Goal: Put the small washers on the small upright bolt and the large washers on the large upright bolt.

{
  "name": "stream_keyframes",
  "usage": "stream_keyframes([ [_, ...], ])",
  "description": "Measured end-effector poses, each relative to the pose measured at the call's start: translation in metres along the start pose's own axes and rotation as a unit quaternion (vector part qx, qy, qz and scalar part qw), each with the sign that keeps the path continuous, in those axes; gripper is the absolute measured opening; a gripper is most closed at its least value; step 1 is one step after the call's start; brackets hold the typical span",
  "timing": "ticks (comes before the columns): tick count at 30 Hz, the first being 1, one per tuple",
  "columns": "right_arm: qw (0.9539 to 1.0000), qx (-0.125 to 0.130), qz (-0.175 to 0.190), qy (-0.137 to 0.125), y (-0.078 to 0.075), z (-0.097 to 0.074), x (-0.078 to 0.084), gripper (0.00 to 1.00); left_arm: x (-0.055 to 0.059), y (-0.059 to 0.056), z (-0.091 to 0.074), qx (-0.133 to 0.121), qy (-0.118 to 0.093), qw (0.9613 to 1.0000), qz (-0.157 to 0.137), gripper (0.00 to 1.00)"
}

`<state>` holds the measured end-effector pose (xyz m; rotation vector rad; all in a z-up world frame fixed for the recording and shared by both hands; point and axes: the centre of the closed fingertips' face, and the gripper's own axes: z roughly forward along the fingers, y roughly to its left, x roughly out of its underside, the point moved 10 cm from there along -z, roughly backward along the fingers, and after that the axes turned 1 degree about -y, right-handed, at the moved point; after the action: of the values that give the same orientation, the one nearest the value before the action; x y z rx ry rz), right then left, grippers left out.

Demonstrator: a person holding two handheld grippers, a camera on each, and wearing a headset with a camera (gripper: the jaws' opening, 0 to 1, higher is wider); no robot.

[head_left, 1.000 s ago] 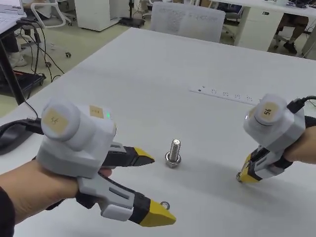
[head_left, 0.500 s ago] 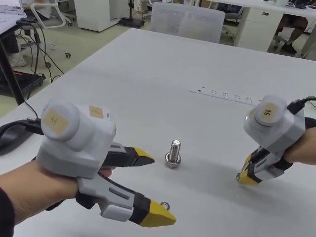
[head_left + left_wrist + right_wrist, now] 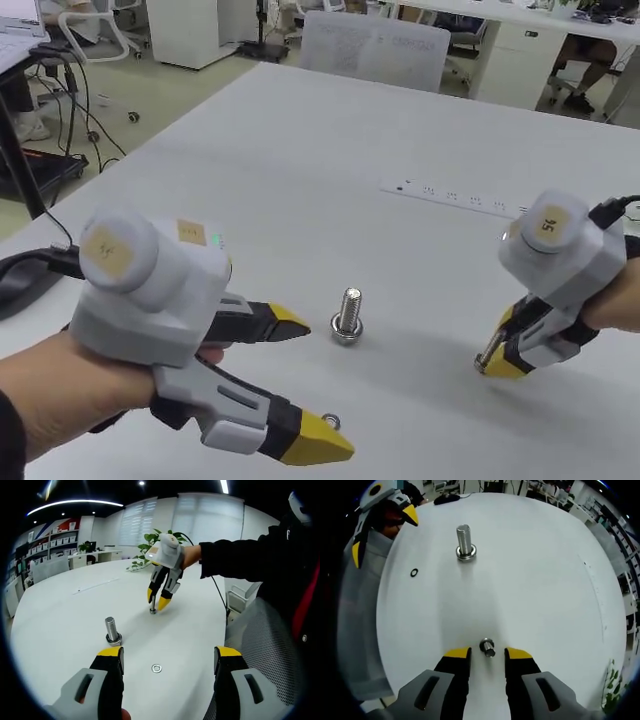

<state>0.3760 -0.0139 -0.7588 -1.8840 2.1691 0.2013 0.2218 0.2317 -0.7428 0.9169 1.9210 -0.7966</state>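
Observation:
The large upright bolt [image 3: 347,315] [image 3: 113,630] [image 3: 465,542] stands mid-table with a washer around its base. A small loose washer [image 3: 328,421] [image 3: 157,668] [image 3: 414,572] lies flat on the table near my left gripper's lower jaw tip. My left gripper [image 3: 305,385] [image 3: 169,655] is open wide and holds nothing, just left of the large bolt. The small upright bolt [image 3: 487,352] [image 3: 153,607] [image 3: 487,647] stands at the right. My right gripper [image 3: 505,355] [image 3: 488,655] points down at it, jaws narrowly open with the bolt between the tips.
A white power strip [image 3: 450,195] lies flat on the white table [image 3: 300,180] behind the bolts. A chair [image 3: 375,45] stands at the far edge. The table's left edge runs close to my left hand. In the right gripper view, the left gripper [image 3: 380,525] sits top left.
The head view has shifted slightly. Both grippers and both bolts keep their places.

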Motion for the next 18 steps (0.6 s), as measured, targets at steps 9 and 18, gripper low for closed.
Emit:
stream_keyframes([
  [9,0.9999,0.01,-0.007,-0.01,0.001,-0.013,-0.005,0.28,-0.003,-0.001,0.0,0.0,-0.002,1.0,0.002,0.73],
  [18,0.9994,0.015,-0.016,-0.026,0.005,-0.024,-0.014,0.28,-0.007,-0.001,-0.002,-0.002,-0.002,1.0,0.006,0.74],
])
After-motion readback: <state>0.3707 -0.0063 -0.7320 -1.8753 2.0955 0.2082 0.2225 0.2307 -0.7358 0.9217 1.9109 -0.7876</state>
